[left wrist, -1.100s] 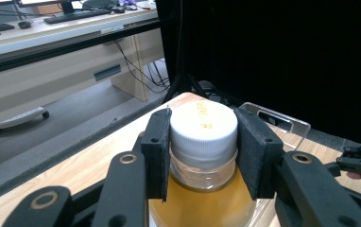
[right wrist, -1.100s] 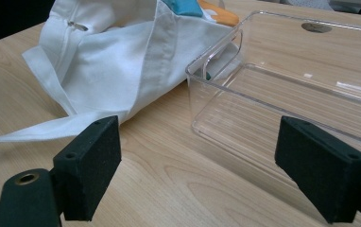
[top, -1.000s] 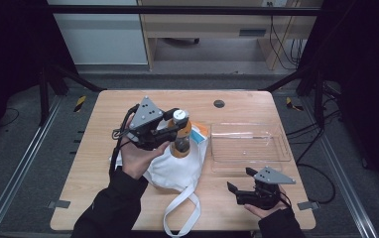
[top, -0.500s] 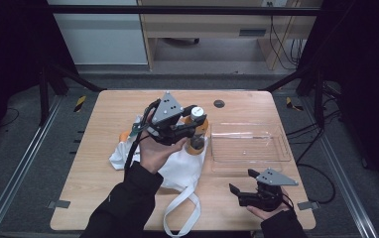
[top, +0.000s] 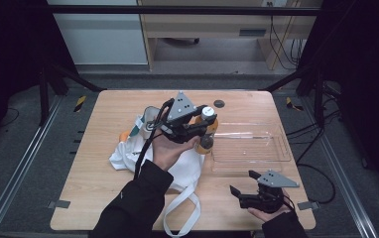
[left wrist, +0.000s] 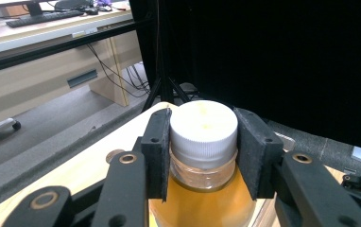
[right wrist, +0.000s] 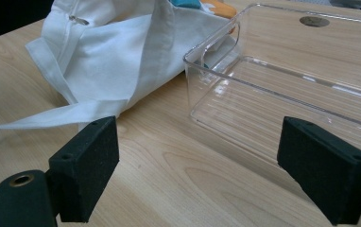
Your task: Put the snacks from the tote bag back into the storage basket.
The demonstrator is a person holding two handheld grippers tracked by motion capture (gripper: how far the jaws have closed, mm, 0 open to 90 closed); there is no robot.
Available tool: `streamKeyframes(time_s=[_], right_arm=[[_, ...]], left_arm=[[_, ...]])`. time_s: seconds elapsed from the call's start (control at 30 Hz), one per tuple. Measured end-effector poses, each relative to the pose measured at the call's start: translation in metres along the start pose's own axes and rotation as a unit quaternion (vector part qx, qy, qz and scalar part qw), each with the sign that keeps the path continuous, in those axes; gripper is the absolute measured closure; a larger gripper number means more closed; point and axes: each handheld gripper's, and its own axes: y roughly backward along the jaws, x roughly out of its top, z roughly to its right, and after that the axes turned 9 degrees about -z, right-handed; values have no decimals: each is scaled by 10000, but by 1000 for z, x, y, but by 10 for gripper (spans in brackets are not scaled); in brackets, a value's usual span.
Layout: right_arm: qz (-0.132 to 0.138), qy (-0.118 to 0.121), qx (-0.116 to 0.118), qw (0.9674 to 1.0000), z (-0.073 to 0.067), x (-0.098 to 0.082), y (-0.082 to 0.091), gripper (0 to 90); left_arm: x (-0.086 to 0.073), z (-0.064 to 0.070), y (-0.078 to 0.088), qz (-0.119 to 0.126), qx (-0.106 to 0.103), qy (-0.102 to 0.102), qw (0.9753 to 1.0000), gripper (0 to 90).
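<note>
Lying crumpled on the left half of the table (top: 78, 198): a white cloth bag (top: 128, 156), soft and limp, its strap trailing toward the near edge. Just right of it, being carried above the table: a bottle (top: 206, 130) of amber liquid with a white ribbed cap (left wrist: 203, 126). Pinching that cap from both sides: the left gripper (top: 197, 128), pads pressed flat against the ribbing. Probably fairly heavy, being nearly full, and hanging by the cap alone, so likely swinging or slipping if tilted. Clear body looking smooth and slick, hard to say whether glass or plastic; ribbed cap or the neck just under it giving the surest hold. Waiting farther right: a clear plastic tray (top: 277, 153), stiff and shallow. Resting near the front right edge: the right gripper (top: 241, 194), jaws spread wide, gripping nothing.
</note>
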Motion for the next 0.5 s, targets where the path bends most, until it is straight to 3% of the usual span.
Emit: streamKeyframes(time_s=[0.5], right_arm=[[-4,25,40,10000,0,-1,0,136]], left_arm=[[0,6,-31,-67,-142,-39,9999,591]])
